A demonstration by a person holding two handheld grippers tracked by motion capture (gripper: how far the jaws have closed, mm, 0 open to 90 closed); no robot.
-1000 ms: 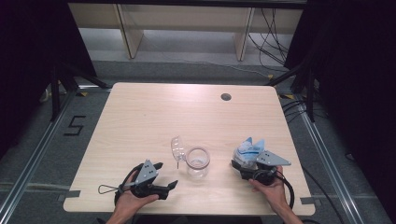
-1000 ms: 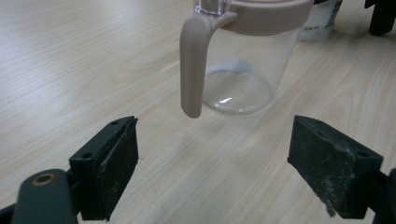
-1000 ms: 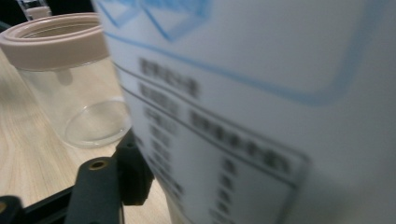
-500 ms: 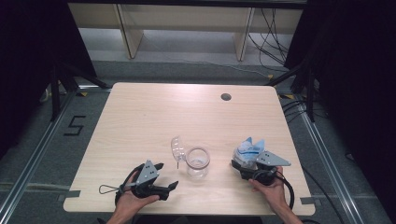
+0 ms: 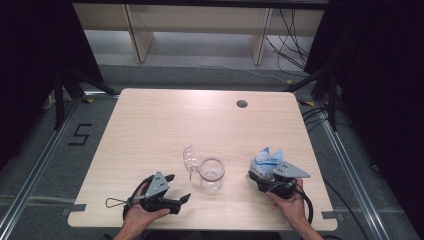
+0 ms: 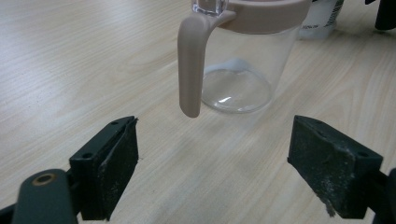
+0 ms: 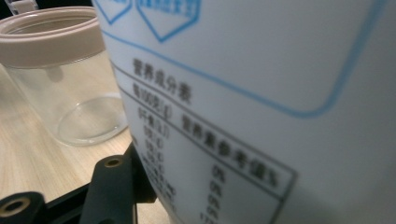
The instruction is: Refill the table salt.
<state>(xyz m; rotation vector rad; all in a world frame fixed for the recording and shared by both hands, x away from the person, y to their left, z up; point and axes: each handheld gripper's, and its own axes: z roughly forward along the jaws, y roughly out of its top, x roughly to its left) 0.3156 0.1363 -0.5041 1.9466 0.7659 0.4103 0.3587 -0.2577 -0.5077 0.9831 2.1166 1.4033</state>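
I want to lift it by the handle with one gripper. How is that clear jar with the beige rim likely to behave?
The jar looks empty and thin-walled, so probably light. Its handle sits off to one side, so it may swing or tilt when lifted there. The smooth clear wall could be slippery; the open left gripper would likely grip better on the handle.

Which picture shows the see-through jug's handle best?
The left gripper view: the jug's beige handle hangs close and sharp between the open left claw's jaws. The high view shows the jug small from above; the right gripper view shows its rim and glass wall.
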